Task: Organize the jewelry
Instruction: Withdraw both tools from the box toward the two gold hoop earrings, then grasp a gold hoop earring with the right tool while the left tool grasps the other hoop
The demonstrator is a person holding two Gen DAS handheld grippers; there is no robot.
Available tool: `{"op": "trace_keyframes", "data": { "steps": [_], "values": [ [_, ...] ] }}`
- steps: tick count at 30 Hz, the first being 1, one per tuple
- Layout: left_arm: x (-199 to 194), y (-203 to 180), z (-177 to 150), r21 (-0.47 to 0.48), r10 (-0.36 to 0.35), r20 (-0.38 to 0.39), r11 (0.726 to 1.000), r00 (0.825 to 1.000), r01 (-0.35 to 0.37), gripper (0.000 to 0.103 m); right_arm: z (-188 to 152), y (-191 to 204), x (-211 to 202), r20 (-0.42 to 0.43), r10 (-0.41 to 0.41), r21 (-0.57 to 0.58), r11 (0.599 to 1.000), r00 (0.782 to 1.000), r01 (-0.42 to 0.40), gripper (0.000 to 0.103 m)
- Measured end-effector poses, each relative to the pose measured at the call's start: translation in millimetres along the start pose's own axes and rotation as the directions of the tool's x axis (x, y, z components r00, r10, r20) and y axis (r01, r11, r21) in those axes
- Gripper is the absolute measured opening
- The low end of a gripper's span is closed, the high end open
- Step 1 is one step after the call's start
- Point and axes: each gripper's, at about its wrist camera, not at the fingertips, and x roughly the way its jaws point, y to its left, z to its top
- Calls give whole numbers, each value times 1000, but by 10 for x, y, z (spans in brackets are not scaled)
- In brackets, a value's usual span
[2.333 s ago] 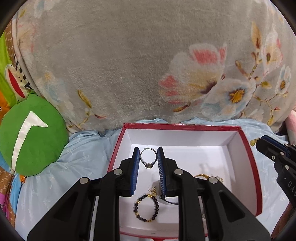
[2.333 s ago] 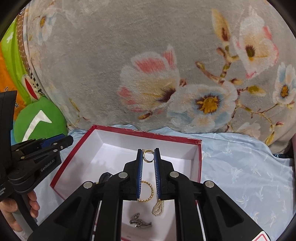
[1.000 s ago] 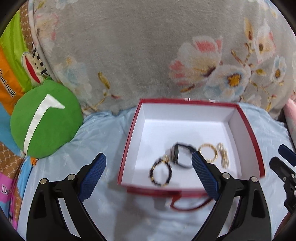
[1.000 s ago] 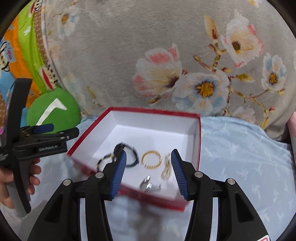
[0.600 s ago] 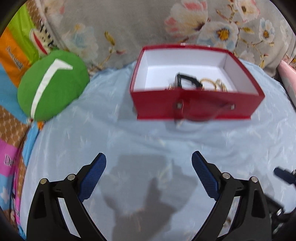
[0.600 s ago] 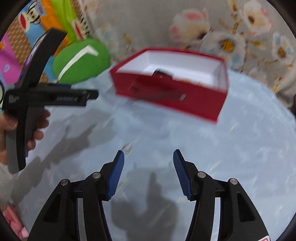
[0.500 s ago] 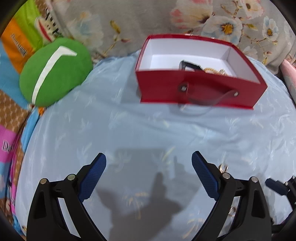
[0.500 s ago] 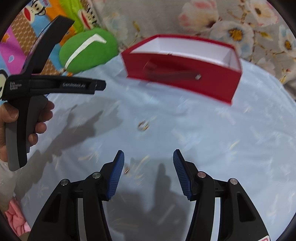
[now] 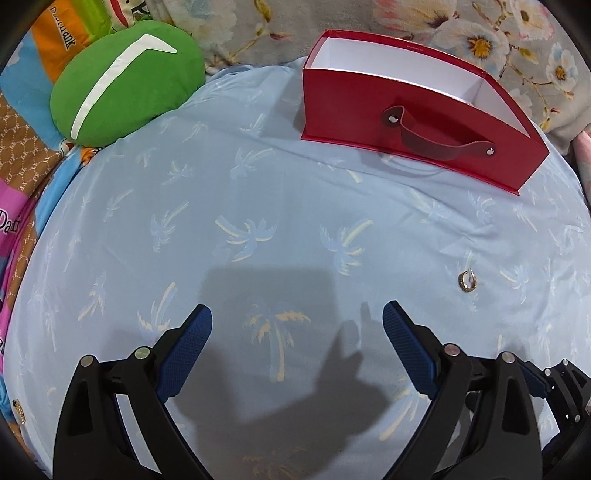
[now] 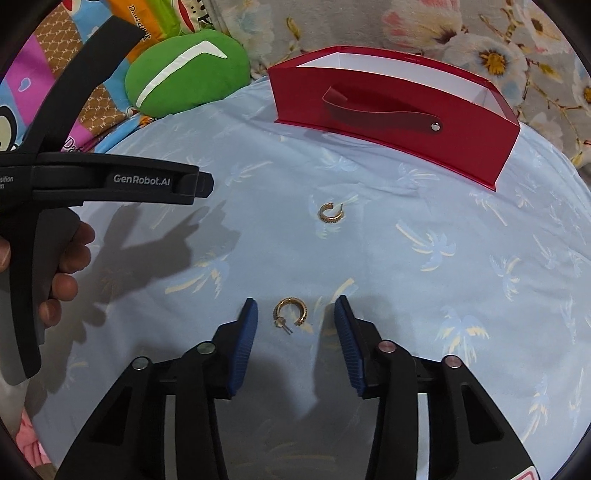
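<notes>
Two gold hoop earrings lie on the light blue palm-print sheet. The near earring (image 10: 290,312) sits between the fingers of my right gripper (image 10: 294,317), whose jaws are closing around it with gaps on both sides. The far earring (image 10: 330,213) lies farther ahead toward the red box (image 10: 391,122); the left wrist view shows this far earring (image 9: 467,281) to the right. My left gripper (image 9: 297,326) hangs wide open over bare sheet, nothing between its fingers. The red box (image 9: 413,122) stands at the back, its contents hidden by its front wall.
A green round cushion (image 9: 125,74) rests at the back left beside colourful cartoon fabric. A grey floral blanket (image 9: 480,33) rises behind the box. The left gripper's black body (image 10: 110,181), held by a hand (image 10: 62,266), reaches in from the left of the right wrist view.
Both grippers pulled back from over the box and sank toward the sheet. The right gripper's jaws narrowed, and a gold earring now lies between them.
</notes>
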Motion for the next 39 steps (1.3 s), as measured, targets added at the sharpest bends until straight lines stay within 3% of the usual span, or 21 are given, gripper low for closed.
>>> {"op": "trace_keyframes", "data": {
  "steps": [3,18,24,26,31,39],
  "values": [
    [5,-30,7,0,-11,-1,1000,1000,11,91,4,-52,-9,2,-7,14,1000,1000,7,16],
    [28,-811,46,100,-130,-15,986,991,131,91,-177,-529,-339,0,-46,161,986,999,46,16],
    [174,-1128,67,96,-165,-46,981,985,169,90,-243,-695,-423,-5,-73,206,976,997,73,16],
    [239,-1186,73,86,-167,-59,981,984,172,84,-258,-736,-444,-1,-79,213,974,997,77,16],
    [255,-1300,74,105,-100,-28,989,995,102,78,-265,-793,-459,2,-86,229,970,996,83,16],
    [193,-1384,60,132,-96,-14,986,995,97,47,-290,-871,-472,3,-92,252,964,996,88,16]
  ]
}}
